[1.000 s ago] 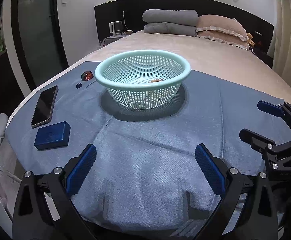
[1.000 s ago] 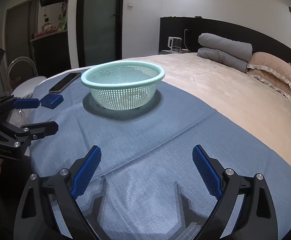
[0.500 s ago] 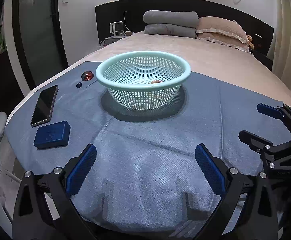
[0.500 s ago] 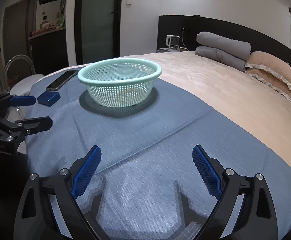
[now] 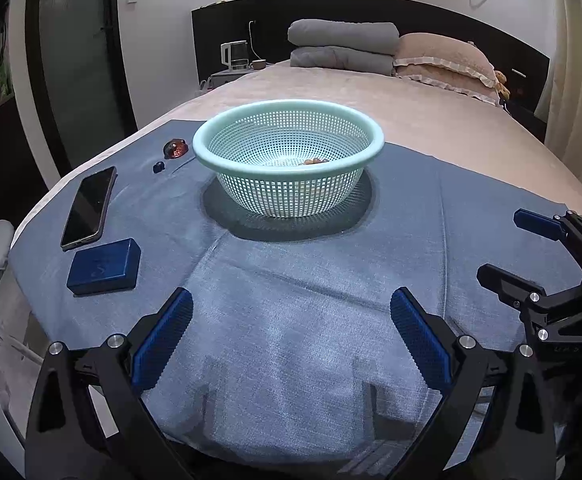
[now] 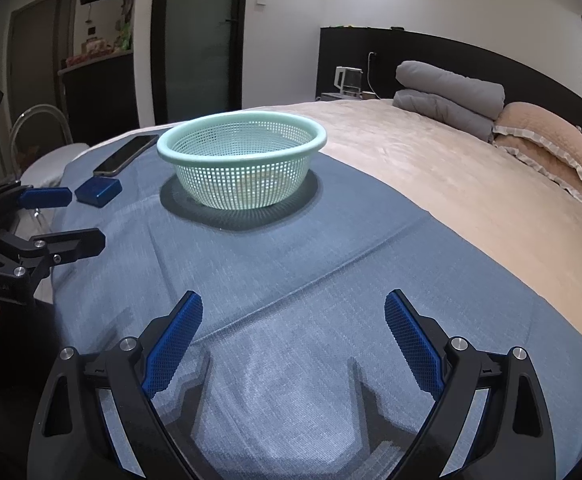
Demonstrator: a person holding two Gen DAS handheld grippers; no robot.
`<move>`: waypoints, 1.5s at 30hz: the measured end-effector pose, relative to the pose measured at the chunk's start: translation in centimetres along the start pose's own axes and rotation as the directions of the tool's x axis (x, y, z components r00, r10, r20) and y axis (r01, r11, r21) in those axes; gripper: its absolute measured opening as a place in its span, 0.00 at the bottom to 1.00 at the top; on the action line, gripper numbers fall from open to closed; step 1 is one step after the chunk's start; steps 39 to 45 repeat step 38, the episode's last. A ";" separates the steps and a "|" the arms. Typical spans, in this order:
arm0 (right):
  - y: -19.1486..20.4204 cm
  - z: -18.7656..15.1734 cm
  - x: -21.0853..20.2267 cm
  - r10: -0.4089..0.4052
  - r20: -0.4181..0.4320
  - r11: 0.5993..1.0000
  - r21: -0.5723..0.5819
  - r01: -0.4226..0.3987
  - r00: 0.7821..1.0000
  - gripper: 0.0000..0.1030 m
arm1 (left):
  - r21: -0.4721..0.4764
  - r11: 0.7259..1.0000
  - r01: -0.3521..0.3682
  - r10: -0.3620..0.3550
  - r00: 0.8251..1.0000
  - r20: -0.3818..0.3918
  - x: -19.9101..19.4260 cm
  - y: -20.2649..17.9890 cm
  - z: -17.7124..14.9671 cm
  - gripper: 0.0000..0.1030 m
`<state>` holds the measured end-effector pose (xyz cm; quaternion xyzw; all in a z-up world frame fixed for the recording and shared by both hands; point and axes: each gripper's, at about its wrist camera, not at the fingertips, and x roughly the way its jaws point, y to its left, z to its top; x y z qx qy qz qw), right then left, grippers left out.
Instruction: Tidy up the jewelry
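Note:
A mint green mesh basket point(image 5: 227, 138) stands on a blue cloth point(image 5: 291, 320) on the bed, with small brown beads point(image 5: 315, 161) inside. A closed blue jewelry box point(image 5: 105, 266) lies left of it; it also shows in the right wrist view point(image 6: 98, 192). A red round piece point(image 5: 175, 149) and a small dark blue piece point(image 5: 158, 167) lie behind the basket's left side. My left gripper point(image 5: 291, 336) is open and empty over the cloth's near part. My right gripper point(image 6: 293, 336) is open and empty, and shows at the right point(image 5: 509, 246).
A black phone point(image 5: 89, 206) lies left of the basket beside the box. Folded grey blankets point(image 5: 343, 46) and pink pillows point(image 5: 447, 62) sit at the headboard. A kettle point(image 5: 235, 55) stands on the nightstand. The cloth's near edge hangs over the bed edge.
Both grippers have drifted slightly back and stay open. In the right wrist view the basket has shifted a little left. Nothing was picked up.

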<state>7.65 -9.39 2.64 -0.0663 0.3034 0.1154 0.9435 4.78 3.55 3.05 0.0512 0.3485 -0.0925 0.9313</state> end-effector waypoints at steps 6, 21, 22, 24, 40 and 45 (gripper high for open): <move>0.0 0.0 0.1 0.000 0.000 1.000 0.008 0.000 1.000 0.86 | -0.010 1.000 0.004 -0.005 1.000 -0.007 0.2 0.3 0.0 0.94; -0.1 0.1 0.3 -0.001 -0.014 1.000 -0.003 0.001 1.000 0.86 | 0.010 1.000 0.014 -0.014 1.000 -0.020 0.4 0.0 -0.2 0.94; -0.1 0.1 0.3 0.001 -0.014 1.000 -0.003 -0.001 1.000 0.86 | 0.011 1.000 0.014 -0.014 1.000 -0.018 0.3 0.0 -0.2 0.94; -0.1 0.1 0.2 -0.001 -0.013 1.000 -0.003 0.001 1.000 0.86 | 0.010 1.000 0.013 -0.013 1.000 -0.017 0.3 0.0 -0.2 0.94; 0.1 0.1 0.0 0.008 -0.004 1.000 -0.007 -0.008 1.000 0.86 | -0.031 0.999 -0.008 0.007 1.000 -0.015 0.2 0.8 -0.1 0.94; 0.1 0.1 0.0 0.008 -0.004 1.000 -0.007 -0.008 1.000 0.86 | -0.031 0.999 -0.008 0.007 1.000 -0.015 0.2 0.8 -0.1 0.94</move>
